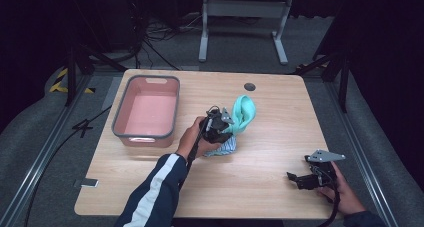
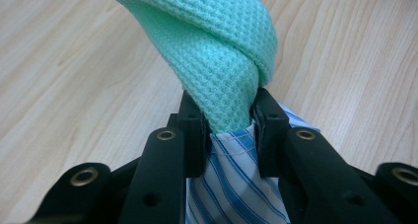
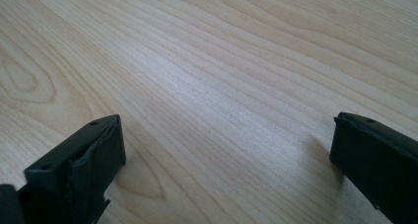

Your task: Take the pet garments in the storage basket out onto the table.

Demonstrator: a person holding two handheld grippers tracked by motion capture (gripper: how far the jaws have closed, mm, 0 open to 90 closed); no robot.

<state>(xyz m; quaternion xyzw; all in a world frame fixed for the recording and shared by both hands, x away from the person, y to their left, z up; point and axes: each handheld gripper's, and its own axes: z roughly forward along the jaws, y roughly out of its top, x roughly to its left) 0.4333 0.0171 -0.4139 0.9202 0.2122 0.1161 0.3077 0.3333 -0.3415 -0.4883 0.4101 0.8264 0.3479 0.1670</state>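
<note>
My right gripper [image 1: 300,179] sits nearest me at the tabletop's [image 1: 270,152] near right edge, its jaws spread wide with bare wood between them; I judge it parked there to stay clear of the work. Farther in, mid-tabletop, my left gripper [image 1: 222,124] has its jaws clamped on a green cloth [image 2: 217,51], pinching a bunched fold so the cloth rises in a peak. A striped cloth [image 2: 236,184] lies under the jaws, touching the green one. Beyond, to the left, a pink bin [image 1: 147,112] stands empty, probably where I'd drop the cloths.
</note>
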